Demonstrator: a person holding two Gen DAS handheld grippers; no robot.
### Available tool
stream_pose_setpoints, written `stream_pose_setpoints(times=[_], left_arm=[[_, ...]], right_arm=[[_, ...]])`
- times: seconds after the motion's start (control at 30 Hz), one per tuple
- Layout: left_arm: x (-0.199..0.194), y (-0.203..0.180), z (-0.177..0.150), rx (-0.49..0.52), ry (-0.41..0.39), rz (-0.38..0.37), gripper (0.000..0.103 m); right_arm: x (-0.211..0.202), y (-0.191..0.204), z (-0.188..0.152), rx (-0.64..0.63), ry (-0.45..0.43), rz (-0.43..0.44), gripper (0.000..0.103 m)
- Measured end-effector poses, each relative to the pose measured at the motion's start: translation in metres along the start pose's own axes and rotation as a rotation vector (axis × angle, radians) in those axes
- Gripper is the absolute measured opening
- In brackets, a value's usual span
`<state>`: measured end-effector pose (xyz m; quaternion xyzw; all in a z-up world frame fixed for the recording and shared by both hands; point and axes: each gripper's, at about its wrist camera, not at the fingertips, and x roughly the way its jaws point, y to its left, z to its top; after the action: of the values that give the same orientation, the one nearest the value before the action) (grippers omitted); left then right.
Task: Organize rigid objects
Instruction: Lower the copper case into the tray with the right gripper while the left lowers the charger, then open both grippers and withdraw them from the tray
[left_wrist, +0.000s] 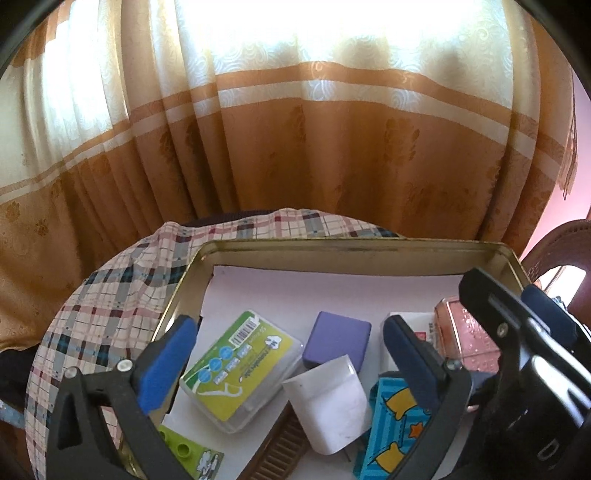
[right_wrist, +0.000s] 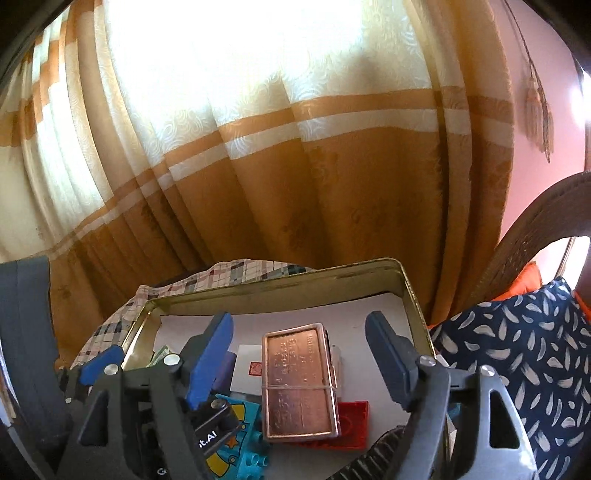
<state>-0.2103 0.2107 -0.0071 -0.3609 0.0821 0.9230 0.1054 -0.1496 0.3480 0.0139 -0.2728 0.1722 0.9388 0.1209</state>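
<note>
Both claws stand open and empty: the right gripper (right_wrist: 299, 363) straddles a copper-coloured metal case (right_wrist: 300, 384) (rubber-banded, probably slick; best pinched across its long sides), the left gripper (left_wrist: 291, 363) over a light floss-pick box (left_wrist: 242, 369), all inside the tin (left_wrist: 354, 245).

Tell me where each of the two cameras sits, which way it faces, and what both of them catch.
Left wrist: rides the left gripper, looking down into the metal tin toward the curtain; its own open fingers and the right gripper show.
Right wrist: rides the right gripper, looking over the copper case in the tin; its open fingers and a left gripper fingertip show.
Shared: tin, curtain, checked cloth, blue toy block.
</note>
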Motion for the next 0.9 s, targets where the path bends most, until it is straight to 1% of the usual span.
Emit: stream_pose_setpoints(times=[0.07, 0.13, 0.2, 0.23, 0.27, 0.33, 0.37, 0.43, 0.5, 0.57, 0.67, 0.73, 0.83, 0.9], left_arm=[[0.000, -0.001, 0.000, 0.005, -0.002, 0.006, 0.102], [0.000, -0.002, -0.001, 0.014, -0.005, 0.005, 0.103], [-0.004, -0.004, -0.002, 0.027, -0.021, 0.008, 0.102], [-0.007, -0.004, -0.004, 0.025, -0.038, 0.009, 0.102], [-0.011, -0.002, -0.005, 0.014, -0.061, 0.008, 0.102], [-0.020, 0.004, -0.009, -0.020, -0.100, 0.011, 0.103], [-0.023, 0.007, -0.011, -0.040, -0.107, 0.010, 0.103], [-0.028, 0.013, -0.016, -0.068, -0.118, -0.008, 0.103], [-0.032, 0.016, -0.021, -0.077, -0.129, 0.010, 0.103], [-0.037, 0.021, -0.028, -0.084, -0.145, 0.039, 0.103], [-0.047, 0.028, -0.037, -0.099, -0.165, 0.046, 0.103], [-0.052, 0.031, -0.042, -0.090, -0.167, 0.054, 0.103], [-0.060, 0.032, -0.052, -0.058, -0.186, 0.079, 0.103], [-0.065, 0.032, -0.057, -0.043, -0.195, 0.090, 0.103]], right_arm=[[-0.001, 0.001, -0.001, -0.004, -0.008, -0.006, 0.077], [-0.005, 0.002, -0.005, -0.012, -0.040, -0.008, 0.077], [-0.016, 0.002, -0.011, -0.019, -0.110, -0.012, 0.079], [-0.021, 0.000, -0.015, -0.013, -0.143, -0.015, 0.082], [-0.028, -0.003, -0.020, -0.002, -0.194, -0.023, 0.084], [-0.040, -0.006, -0.027, 0.008, -0.260, -0.039, 0.088], [-0.045, -0.007, -0.029, 0.007, -0.282, -0.047, 0.091], [-0.053, -0.011, -0.031, 0.029, -0.315, -0.064, 0.093], [-0.061, -0.016, -0.033, 0.062, -0.347, -0.077, 0.095], [-0.065, -0.021, -0.034, 0.095, -0.360, -0.089, 0.095], [-0.069, -0.026, -0.040, 0.150, -0.353, -0.089, 0.096], [-0.074, -0.028, -0.046, 0.181, -0.373, -0.100, 0.096], [-0.086, -0.027, -0.053, 0.197, -0.400, -0.097, 0.096], [-0.091, -0.020, -0.055, 0.166, -0.377, -0.088, 0.096]])
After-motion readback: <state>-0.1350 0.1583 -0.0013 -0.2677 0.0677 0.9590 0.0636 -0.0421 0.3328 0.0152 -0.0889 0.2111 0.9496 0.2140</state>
